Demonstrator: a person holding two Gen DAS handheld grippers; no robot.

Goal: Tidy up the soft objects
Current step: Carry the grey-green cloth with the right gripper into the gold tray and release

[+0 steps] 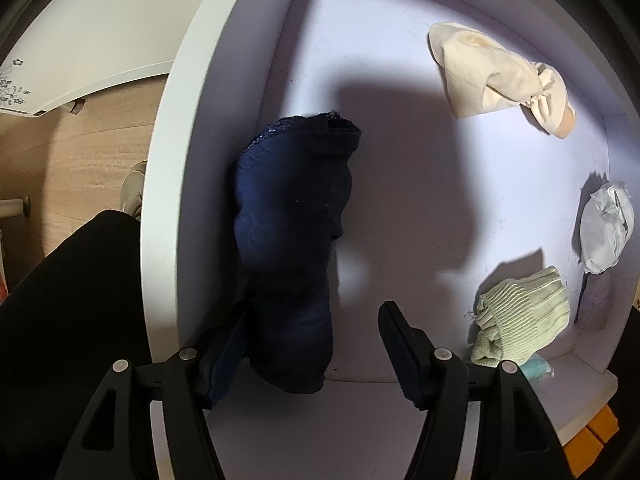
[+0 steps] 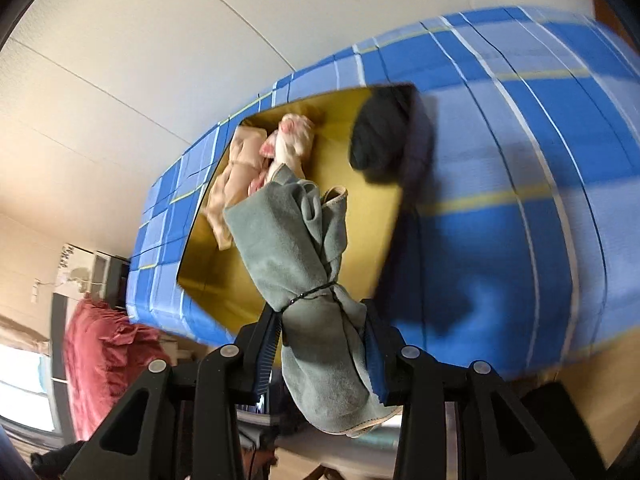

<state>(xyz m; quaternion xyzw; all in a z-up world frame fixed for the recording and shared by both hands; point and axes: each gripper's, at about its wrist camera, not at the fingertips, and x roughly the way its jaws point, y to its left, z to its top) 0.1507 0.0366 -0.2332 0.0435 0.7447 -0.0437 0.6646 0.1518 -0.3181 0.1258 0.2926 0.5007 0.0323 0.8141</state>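
In the left wrist view I look straight down into a white drawer [image 1: 440,200]. A navy cloth bundle [image 1: 292,240] lies along its left wall. My left gripper [image 1: 314,312] is open around the bundle's near end: the left finger touches it, the right finger [image 1: 396,336] stands apart. In the right wrist view my right gripper [image 2: 320,312] is shut on a grey-green towel roll [image 2: 296,248] tied with a thin black band. The roll hangs above a yellow box [image 2: 360,184] on a blue plaid bed [image 2: 500,160].
The drawer also holds a cream cloth [image 1: 500,76], a white cloth [image 1: 606,232] and a pale green knit [image 1: 524,316]. A person's dark leg [image 1: 68,300] is left of the drawer. The yellow box holds peach and pink cloths [image 2: 256,160] and a dark cloth [image 2: 380,136]. Red fabric [image 2: 104,352] lies beyond the bed.
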